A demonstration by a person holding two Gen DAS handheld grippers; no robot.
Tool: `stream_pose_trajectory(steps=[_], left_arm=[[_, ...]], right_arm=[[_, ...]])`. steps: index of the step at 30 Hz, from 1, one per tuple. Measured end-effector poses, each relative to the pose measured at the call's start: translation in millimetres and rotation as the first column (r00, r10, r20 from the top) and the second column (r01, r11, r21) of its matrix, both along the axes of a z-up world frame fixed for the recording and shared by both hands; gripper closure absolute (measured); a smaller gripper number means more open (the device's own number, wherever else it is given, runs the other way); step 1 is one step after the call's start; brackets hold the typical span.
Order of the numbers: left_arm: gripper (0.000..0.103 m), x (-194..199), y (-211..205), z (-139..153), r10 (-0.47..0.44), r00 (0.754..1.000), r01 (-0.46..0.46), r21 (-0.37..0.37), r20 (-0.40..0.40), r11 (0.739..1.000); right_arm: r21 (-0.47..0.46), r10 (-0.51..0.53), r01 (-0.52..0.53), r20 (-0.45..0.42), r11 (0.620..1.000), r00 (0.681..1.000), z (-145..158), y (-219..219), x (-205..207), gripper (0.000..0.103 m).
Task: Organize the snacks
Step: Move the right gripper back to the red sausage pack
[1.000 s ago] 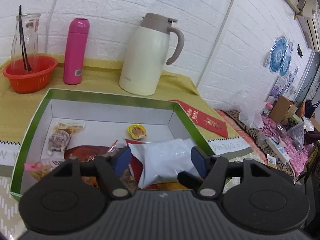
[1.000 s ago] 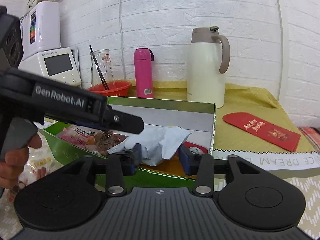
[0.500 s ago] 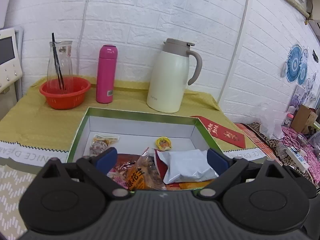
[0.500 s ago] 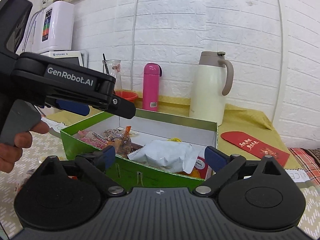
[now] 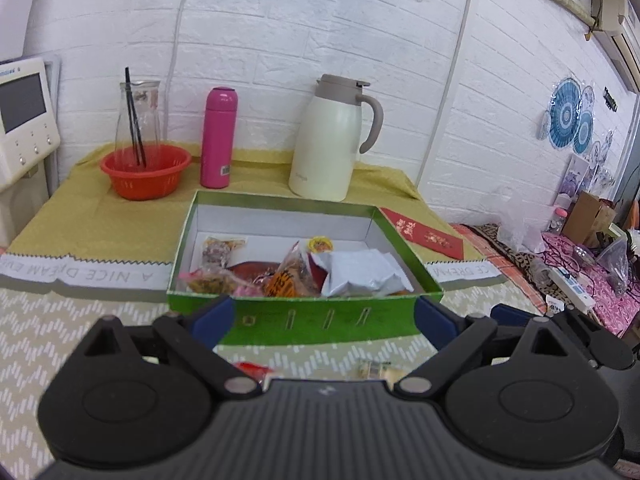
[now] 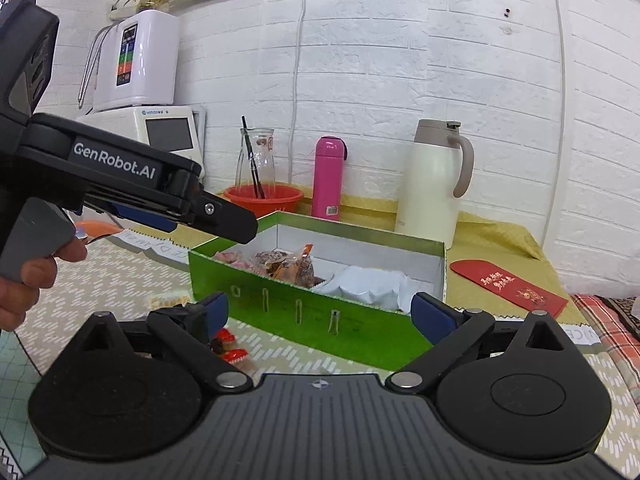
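A green box (image 5: 304, 326) with a white inside stands on the table ahead of both grippers. In it lie a white packet (image 5: 360, 272), an orange packet (image 5: 288, 276), a small yellow cup (image 5: 320, 245) and other wrapped snacks. My left gripper (image 5: 323, 318) is open and empty, just short of the box's near wall. My right gripper (image 6: 322, 314) is open and empty too, facing the box (image 6: 280, 304) from its corner. The left gripper's fingers (image 6: 224, 220) hover above the box's left end, held by a hand. Loose snacks, a red one (image 5: 250, 368) and a pale one (image 5: 376, 370), lie before the box.
Behind the box stand a cream jug (image 5: 332, 148), a pink bottle (image 5: 218, 136) and an orange basket (image 5: 146, 172) with a glass carafe. A red envelope (image 5: 424, 234) lies to the box's right. White appliances (image 6: 136, 64) sit at the far left.
Both grippers opened and let go of the white packet, which now lies in the box. Both then drew back from the box and rose a little.
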State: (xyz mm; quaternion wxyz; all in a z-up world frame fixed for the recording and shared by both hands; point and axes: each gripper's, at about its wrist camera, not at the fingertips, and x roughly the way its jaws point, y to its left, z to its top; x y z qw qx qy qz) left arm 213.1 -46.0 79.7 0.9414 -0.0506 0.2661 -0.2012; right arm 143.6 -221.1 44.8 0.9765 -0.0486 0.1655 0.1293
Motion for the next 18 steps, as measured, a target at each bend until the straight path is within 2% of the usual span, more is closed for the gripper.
stream_pose_trajectory(steps=[6,11,18], left_arm=[[0.008,-29.9,34.2,-28.3,0.004,0.997,-0.007,-0.036,-0.08,0.999],[0.008,-43.8,64.1,-51.1,0.033,0.991,-0.039,-0.044,-0.13,0.998],[0.008,-70.4,99.3,-62.8,0.061,0.992,-0.064,-0.031,-0.11,0.997]], right_arm=[[-0.025,0.046,-0.048,-0.084,0.999,0.995,-22.2,14.2,-23.9,0.0],[-0.034,0.086,-0.093,-0.161,0.995,0.983,-39.3,27.7,-24.4,0.0],[0.06,0.125,-0.116,-0.199,0.991,0.972,-38.1,48.3,2.4,0.0]])
